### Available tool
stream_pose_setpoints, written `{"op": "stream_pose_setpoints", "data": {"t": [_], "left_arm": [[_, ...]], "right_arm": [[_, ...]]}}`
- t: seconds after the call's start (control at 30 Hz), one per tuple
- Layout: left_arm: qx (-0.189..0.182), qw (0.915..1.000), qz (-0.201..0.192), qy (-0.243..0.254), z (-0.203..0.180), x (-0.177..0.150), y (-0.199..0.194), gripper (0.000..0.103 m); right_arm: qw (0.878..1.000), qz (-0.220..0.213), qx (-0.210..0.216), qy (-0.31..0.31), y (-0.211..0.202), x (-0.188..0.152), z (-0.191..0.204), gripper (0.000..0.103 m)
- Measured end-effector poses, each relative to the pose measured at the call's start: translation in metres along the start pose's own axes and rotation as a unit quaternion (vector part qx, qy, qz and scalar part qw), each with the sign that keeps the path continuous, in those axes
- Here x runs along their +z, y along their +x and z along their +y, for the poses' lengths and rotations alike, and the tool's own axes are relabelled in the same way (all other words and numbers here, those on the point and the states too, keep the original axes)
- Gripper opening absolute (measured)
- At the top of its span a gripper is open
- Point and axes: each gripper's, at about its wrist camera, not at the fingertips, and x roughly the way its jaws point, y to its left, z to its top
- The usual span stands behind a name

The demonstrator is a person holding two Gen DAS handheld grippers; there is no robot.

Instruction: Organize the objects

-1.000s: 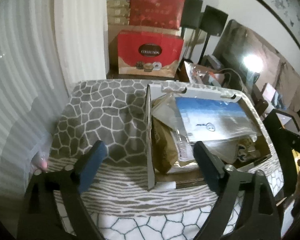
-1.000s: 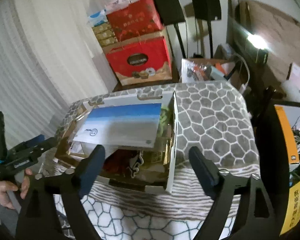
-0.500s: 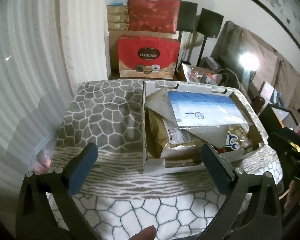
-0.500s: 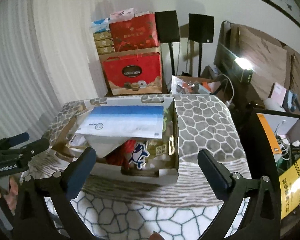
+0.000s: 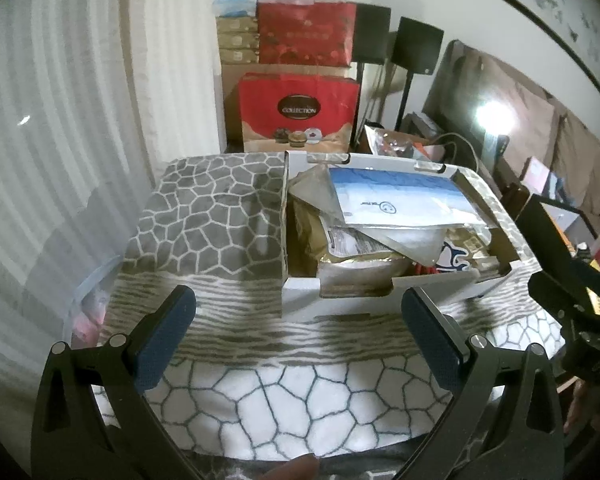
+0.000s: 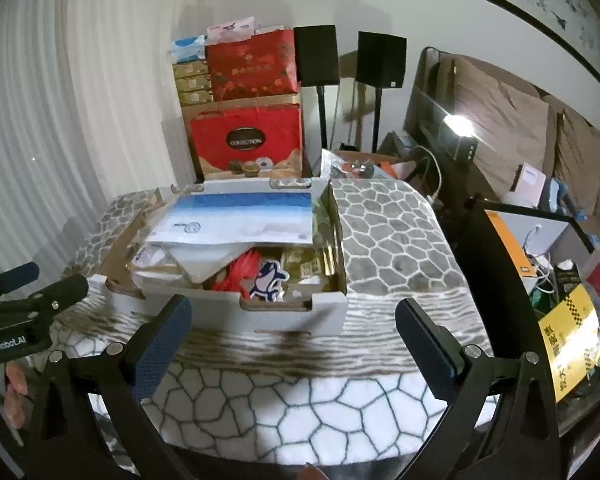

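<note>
A white cardboard box (image 5: 300, 300) stands on a table covered with a stone-patterned cloth (image 5: 220, 220). On top of its heap lies a blue-and-white packet (image 5: 400, 200) over a gold bag (image 5: 360, 264). In the right wrist view the same box (image 6: 220, 312) shows the packet (image 6: 240, 220), a red item (image 6: 236, 276) and a dolphin-printed pack (image 6: 268, 280). My left gripper (image 5: 296, 308) hovers open just short of the box's front wall, nothing between its pads. My right gripper (image 6: 292, 312) is likewise open and empty before the box. Each gripper shows at the edge of the other's view.
Red gift boxes (image 5: 300, 116) are stacked behind the table, with two black speakers on stands (image 6: 380, 60) beside them. A white curtain (image 5: 60, 140) hangs at the left. A sofa (image 6: 540, 128) and a cluttered shelf with a yellow box (image 6: 568, 340) lie right.
Both grippers have drawn back from the box toward the table's near edge, and their jaws have spread wider. The box and its contents have not shifted.
</note>
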Motion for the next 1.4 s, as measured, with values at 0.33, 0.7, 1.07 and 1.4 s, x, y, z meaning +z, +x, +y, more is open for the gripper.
{"op": "stream_pose_setpoints", "data": {"t": [0.33, 0.7, 1.07, 1.4], "left_arm": [[0.008, 1.0000, 0.001, -0.005, -0.001, -0.009, -0.008, 0.103], [0.018, 0.9998, -0.003, -0.011, 0.001, -0.009, -0.011, 0.103], [0.013, 0.9999, -0.001, -0.007, -0.002, -0.010, -0.012, 0.103], [0.015, 0.9999, -0.001, -0.007, -0.002, -0.010, -0.011, 0.103]], "right_arm": [[1.000, -0.010, -0.012, -0.003, -0.014, -0.005, 0.005, 0.102], [1.000, -0.008, -0.016, 0.001, -0.016, -0.005, 0.007, 0.103], [1.000, 0.001, -0.022, 0.007, -0.014, -0.004, 0.007, 0.103], [1.000, 0.003, -0.023, 0.007, -0.012, -0.005, 0.008, 0.103]]}}
